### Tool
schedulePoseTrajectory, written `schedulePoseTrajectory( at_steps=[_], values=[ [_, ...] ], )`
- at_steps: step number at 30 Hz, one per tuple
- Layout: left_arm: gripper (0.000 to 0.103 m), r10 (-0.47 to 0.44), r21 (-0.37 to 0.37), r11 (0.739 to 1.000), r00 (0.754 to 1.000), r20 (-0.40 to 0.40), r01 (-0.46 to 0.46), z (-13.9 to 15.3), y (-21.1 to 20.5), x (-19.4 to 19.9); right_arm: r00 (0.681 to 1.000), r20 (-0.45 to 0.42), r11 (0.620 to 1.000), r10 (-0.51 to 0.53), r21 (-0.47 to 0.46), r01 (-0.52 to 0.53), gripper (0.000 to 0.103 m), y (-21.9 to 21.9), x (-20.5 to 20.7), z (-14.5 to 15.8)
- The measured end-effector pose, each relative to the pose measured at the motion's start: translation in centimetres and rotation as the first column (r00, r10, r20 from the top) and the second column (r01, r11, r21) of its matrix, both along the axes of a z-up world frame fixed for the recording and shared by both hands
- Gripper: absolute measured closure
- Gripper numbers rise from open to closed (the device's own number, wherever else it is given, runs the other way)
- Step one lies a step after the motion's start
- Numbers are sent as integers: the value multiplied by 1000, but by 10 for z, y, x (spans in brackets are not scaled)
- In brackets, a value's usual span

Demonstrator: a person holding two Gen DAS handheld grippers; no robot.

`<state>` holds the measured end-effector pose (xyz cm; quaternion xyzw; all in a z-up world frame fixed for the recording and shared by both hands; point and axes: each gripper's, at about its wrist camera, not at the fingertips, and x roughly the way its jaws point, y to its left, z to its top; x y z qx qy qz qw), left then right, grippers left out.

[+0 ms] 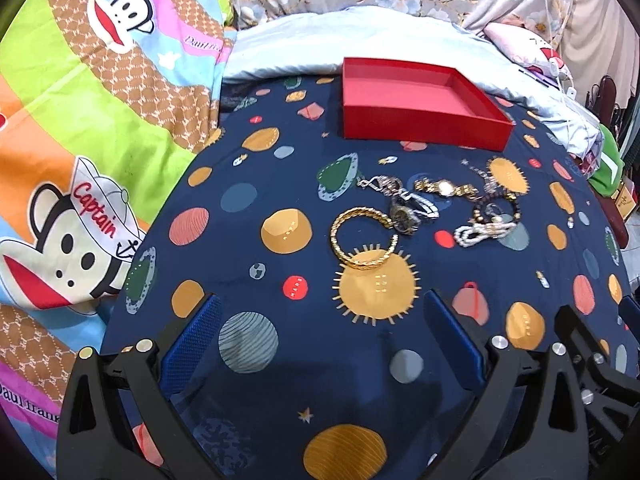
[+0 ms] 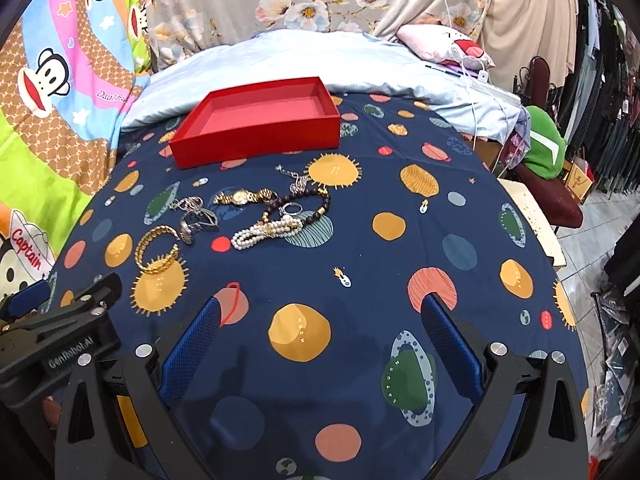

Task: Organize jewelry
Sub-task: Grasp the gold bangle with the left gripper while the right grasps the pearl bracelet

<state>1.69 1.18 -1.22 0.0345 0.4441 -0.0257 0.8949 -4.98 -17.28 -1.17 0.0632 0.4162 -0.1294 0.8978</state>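
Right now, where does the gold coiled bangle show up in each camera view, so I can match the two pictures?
Left wrist view: the gold coiled bangle lies just right of centre on the navy planet-print cloth, its near edge over a yellow sun print.
Right wrist view: the bangle lies left of centre, nearest piece of the jewelry cluster.
Shared landmark: the empty red box, beyond the bangle in both.

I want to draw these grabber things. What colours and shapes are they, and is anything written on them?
Each one has a black plastic frame with triangle-shaped holes and round silver bolts. The left gripper and right gripper both have two flat blue fingers with a bumpy, dotted grip surface. White letters reading "GenRobot.AI" sit on the side of the left one, seen from the right camera. No cables or sleeves show.
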Motion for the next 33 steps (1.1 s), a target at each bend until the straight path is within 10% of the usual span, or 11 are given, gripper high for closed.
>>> schedulePoseTrajectory(
  at_steps=[21,33],
  values=[
    [6,-63,-27,998,997,-47,62,-59,-19,70,996,-86,999,-21,39,25,5,-27,58,-35],
    [49,-114,-48,992,993,-22,113,-52,-28,77,996,-87,997,-7,74,13,5,-31,71,-41]
  ],
)
